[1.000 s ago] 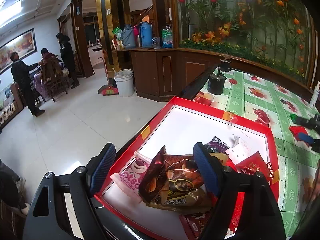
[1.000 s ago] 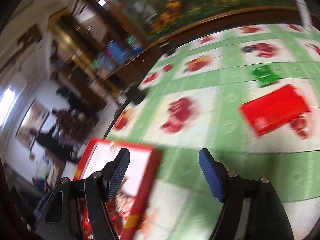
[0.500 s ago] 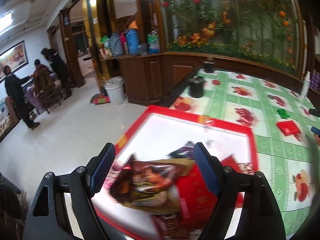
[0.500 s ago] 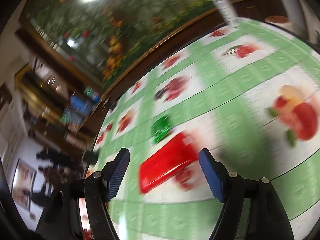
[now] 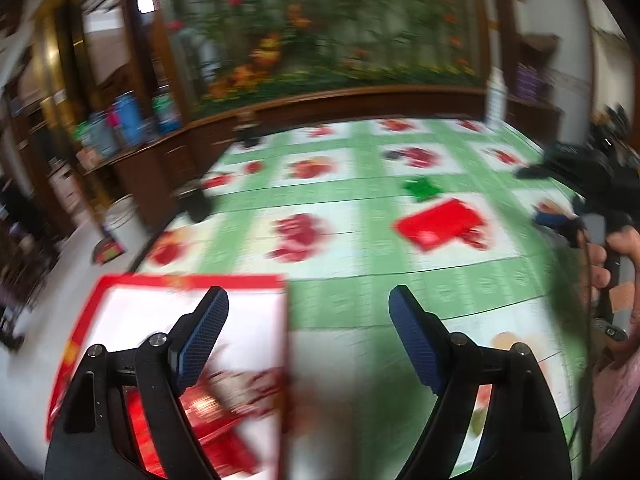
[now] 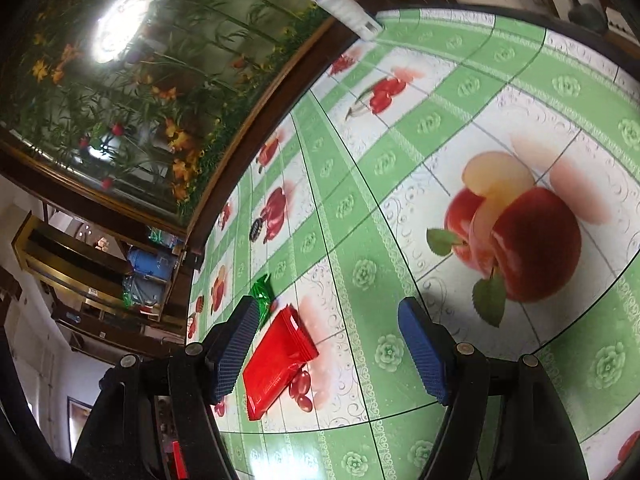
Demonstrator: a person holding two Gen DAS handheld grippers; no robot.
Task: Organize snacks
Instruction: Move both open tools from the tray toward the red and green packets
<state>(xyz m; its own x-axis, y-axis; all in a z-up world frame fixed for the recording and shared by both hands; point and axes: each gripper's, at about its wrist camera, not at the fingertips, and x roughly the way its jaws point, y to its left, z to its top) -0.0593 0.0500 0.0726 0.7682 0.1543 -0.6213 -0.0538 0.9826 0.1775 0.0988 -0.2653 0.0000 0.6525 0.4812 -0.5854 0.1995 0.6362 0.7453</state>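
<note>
Left gripper [image 5: 308, 320] swings off the red box [image 5: 192, 280], empty and open; right gripper [image 6: 326, 342], open, now frames the red packet [image 6: 276, 360] for pickup.

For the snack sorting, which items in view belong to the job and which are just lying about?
Part of the job:
- red snack packet
- green snack packet
- red tray with snack packets inside
- left gripper and right gripper, both empty

Just lying about:
- white bottle
- black cup
- white bucket
</note>
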